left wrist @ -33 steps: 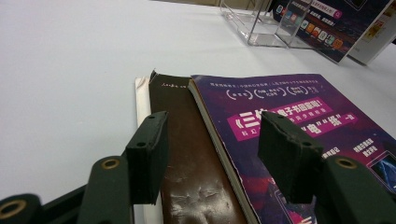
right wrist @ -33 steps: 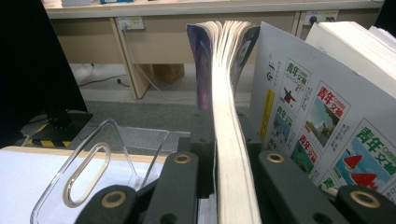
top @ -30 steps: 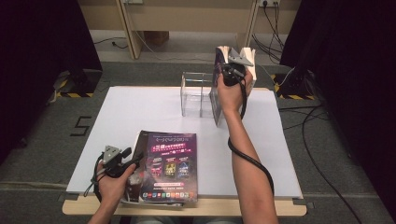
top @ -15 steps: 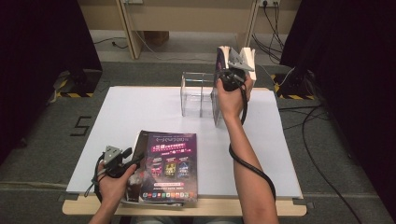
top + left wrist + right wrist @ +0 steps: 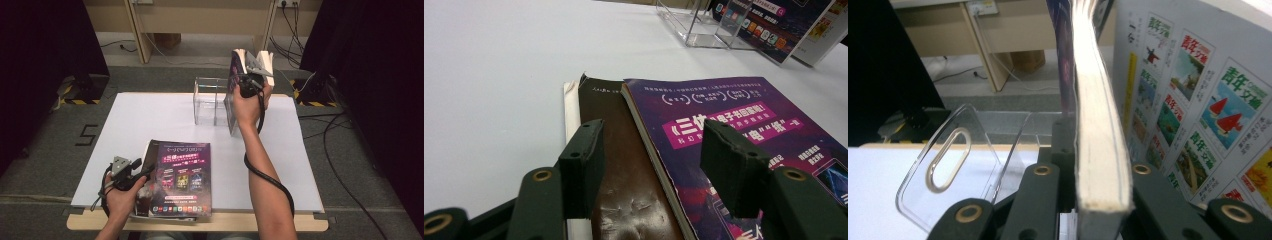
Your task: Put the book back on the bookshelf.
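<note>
High view shows the right gripper [image 5: 252, 82] holding a magazine [image 5: 234, 95] upright beside the clear rack [image 5: 210, 100] near the tabletop's far edge. Right gripper view adds its jaws, just closing, clamped on the page block [image 5: 1098, 150]. Left gripper view shows the left gripper [image 5: 654, 165] open-jawed over the stacked magazines [image 5: 734, 130] at the near edge.

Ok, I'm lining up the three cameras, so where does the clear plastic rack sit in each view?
High view: the clear rack sits just above the picture's centre.
Left gripper view: the rack is at the top, right of the middle.
Right gripper view: the rack fills the lower left.
Shared landmark: the upright book beside the rack, far right in the left gripper view, centre in the right gripper view.
</note>
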Available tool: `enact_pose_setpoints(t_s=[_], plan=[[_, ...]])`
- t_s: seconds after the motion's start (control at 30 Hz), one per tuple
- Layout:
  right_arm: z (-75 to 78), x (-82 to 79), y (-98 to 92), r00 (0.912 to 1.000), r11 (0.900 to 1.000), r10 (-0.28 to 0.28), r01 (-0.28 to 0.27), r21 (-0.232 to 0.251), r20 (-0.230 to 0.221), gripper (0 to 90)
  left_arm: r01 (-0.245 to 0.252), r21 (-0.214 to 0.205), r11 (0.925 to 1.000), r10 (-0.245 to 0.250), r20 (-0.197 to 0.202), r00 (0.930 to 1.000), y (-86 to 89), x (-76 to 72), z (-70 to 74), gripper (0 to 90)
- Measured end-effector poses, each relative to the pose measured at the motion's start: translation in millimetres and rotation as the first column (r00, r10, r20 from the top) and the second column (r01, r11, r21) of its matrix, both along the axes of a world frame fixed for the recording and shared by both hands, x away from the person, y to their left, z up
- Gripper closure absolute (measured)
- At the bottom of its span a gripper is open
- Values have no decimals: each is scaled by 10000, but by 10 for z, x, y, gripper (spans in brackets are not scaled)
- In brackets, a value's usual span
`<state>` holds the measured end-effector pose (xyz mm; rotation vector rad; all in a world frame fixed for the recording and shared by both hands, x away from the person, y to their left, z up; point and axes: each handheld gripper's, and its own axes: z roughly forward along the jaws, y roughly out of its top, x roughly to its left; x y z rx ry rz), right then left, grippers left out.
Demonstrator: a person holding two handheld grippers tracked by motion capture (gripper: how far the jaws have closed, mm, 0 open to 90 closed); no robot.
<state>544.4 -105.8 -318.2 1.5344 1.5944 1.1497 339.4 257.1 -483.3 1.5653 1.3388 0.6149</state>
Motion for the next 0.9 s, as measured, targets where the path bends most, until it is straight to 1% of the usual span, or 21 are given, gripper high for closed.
enact_pose_setpoints(t_s=[0.1, 0.2, 0.4, 0.47, 0.57, 0.67, 0.77, 0.9], plan=[[-5, 18, -4, 9998, 9999, -83, 81, 86, 203, 833, 0, -1, 10000, 0, -7, 10000, 7, 2, -4, 422], [10, 32, -2, 9993, 9999, -138, 137, 34, 355, 833, -6, 5, 10000, 6, -19, 10000, 15, 6, -6, 422], [-4, 28, 2, 9993, 9998, -23, 30, -217, 367, 828, -5, -18, 10000, 5, -7, 10000, 13, 3, -3, 422], [-18, 10, 0, 9994, 9992, -80, 93, -385, 351, 815, -7, -12, 10000, 7, -1, 10000, 7, 0, -2, 422], [-38, -22, -15, 9992, 9986, -66, 86, -514, 390, 795, 6, -8, 10000, -6, -13, 10000, -1, 0, -6, 422], [-37, -41, -49, 9992, 9989, -71, 89, -460, 391, 776, 20, 26, 10000, -20, -32, 10000, -2, -1, -7, 422], [-27, -65, -61, 9990, 9985, -49, 73, -542, 449, 759, 26, 41, 10000, -25, -53, 10000, -4, 3, -12, 422], [0, -123, -48, 9980, 9986, 30, 3, -526, 631, 738, 15, 38, 10000, -15, -63, 10000, -4, 5, -14, 422]])
